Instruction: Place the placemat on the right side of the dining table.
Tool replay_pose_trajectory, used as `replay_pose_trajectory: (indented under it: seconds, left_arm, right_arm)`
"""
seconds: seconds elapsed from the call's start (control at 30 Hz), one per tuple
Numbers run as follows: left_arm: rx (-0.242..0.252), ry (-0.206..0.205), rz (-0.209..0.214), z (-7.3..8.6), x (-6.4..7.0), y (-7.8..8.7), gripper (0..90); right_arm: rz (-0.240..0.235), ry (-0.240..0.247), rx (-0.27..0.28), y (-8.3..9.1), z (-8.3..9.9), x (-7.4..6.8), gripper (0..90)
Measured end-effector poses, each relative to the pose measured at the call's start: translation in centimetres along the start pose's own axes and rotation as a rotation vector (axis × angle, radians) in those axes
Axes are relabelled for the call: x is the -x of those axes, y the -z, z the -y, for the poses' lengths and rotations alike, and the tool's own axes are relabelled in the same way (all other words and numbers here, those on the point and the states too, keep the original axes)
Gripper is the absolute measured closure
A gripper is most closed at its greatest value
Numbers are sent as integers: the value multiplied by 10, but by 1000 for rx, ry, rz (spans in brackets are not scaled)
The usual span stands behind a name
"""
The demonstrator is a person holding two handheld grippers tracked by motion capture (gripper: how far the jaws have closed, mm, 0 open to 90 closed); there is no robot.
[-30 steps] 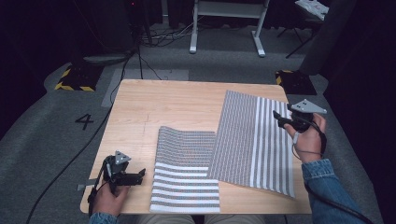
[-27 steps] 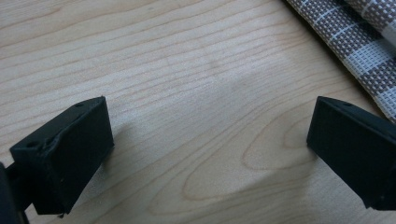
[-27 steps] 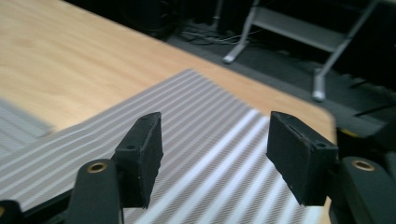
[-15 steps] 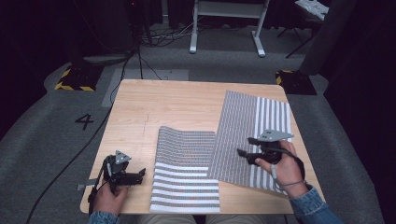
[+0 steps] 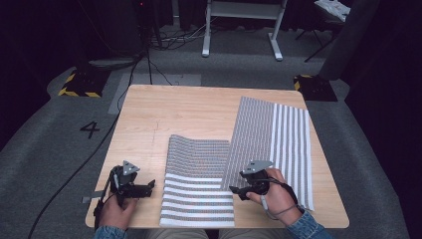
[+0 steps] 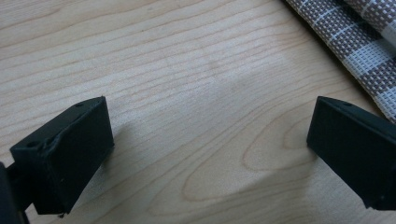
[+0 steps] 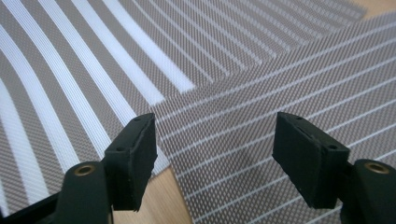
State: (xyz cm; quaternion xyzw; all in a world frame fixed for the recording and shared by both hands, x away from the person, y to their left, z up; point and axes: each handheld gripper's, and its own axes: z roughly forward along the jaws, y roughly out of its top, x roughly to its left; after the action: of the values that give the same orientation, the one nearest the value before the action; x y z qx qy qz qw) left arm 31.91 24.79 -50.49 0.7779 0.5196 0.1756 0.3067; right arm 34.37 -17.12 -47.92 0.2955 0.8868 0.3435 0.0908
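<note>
The right gripper (image 5: 238,190), released and wide, sits over the near corner of the long mat (image 5: 271,142). The short mat (image 5: 199,186) lies at its nine o'clock. The left gripper (image 5: 148,186), also released, rests on the surface (image 5: 189,112).

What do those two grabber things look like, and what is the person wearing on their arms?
Each hand-held gripper, left and right, is black with two blocky jaws and a grey three-cornered plate on top. A dark cable trails from the left one. The sleeves are blue denim.
</note>
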Motion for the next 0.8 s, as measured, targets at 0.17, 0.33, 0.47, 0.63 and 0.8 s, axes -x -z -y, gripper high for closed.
replay_pose_trajectory:
  seconds: [0.17, 0.33, 0.47, 0.63, 0.8]
  left_arm:
    - [0, 0, 1, 0, 0, 0, 4]
    - [0, 0, 0, 0, 0, 0, 4]
    - [0, 0, 0, 0, 0, 0, 5]
    - [0, 0, 0, 0, 0, 0, 5]
    - [-1, 0, 0, 0, 0, 0, 5]
  right_arm:
    - [34, 31, -48, -5, 9, -3, 293]
    - [42, 40, -22, -5, 12, -4, 306]
    - [45, 30, -14, -1, 14, 3, 464]
    - [47, 53, -18, 2, 13, 10, 684]
    - [90, 75, -40, 16, 8, 12, 853]
